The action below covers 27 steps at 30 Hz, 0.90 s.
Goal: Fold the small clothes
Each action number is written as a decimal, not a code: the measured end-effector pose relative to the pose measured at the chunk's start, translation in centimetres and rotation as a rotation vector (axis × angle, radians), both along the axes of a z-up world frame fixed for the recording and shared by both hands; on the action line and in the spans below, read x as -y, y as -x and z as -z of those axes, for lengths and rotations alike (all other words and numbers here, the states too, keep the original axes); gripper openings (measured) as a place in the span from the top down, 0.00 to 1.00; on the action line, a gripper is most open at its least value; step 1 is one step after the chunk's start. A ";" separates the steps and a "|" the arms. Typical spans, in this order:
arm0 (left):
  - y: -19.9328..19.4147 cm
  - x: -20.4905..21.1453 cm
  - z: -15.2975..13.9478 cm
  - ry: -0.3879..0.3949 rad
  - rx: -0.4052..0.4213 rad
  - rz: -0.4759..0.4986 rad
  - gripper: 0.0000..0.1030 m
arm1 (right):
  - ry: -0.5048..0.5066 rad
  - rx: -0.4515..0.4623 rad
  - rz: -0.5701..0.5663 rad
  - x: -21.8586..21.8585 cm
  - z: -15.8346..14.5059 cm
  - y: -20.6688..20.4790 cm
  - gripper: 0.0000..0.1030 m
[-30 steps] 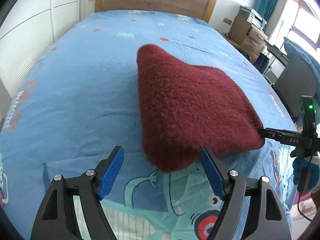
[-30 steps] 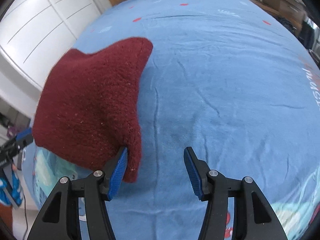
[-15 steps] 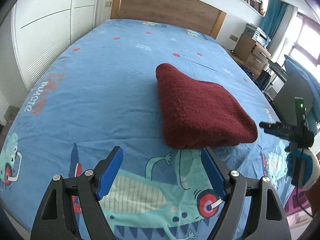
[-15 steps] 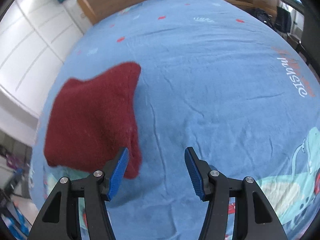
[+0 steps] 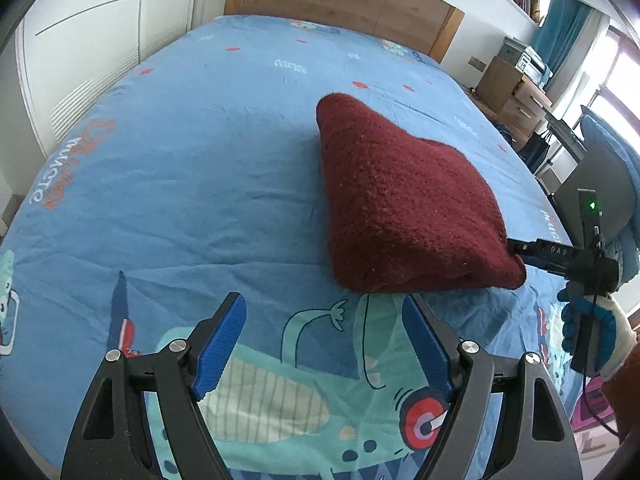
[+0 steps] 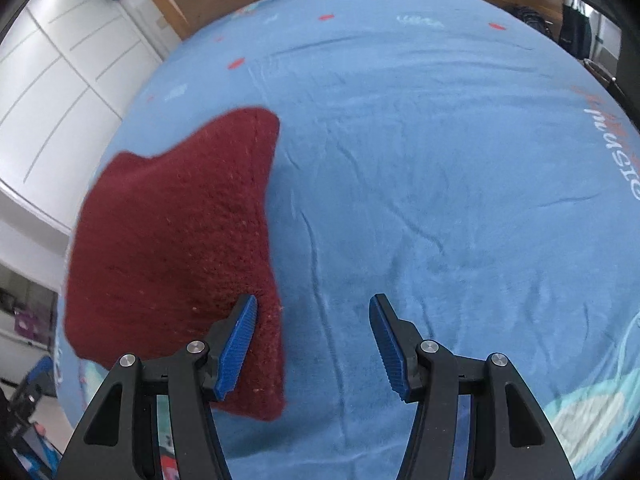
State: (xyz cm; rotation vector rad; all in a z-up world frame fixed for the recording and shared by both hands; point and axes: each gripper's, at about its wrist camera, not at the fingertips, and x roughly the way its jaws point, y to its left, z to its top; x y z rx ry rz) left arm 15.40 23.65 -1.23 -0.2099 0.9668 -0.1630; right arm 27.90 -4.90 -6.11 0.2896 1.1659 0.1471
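Maroon garment (image 5: pixel 404 204), thick folded wedge

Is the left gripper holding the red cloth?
No, the left gripper is open with only the bedsheet between its fingers; the red cloth lies beyond.

We are wearing a blue-and-white glove on our right hand (image 5: pixel 592 322), and both claws are showing black frames, silver screws, ribbed blue pads (image 5: pixel 218 346).

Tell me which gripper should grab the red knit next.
Right, probably. The right gripper is open with one finger already at the red knit corner; the left gripper, also open, sits short of it.
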 end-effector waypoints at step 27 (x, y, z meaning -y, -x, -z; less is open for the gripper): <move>5.1 -1.9 -6.6 0.002 0.102 -0.026 0.19 | -0.049 -0.059 0.095 1.5 -1.0 6.6 0.36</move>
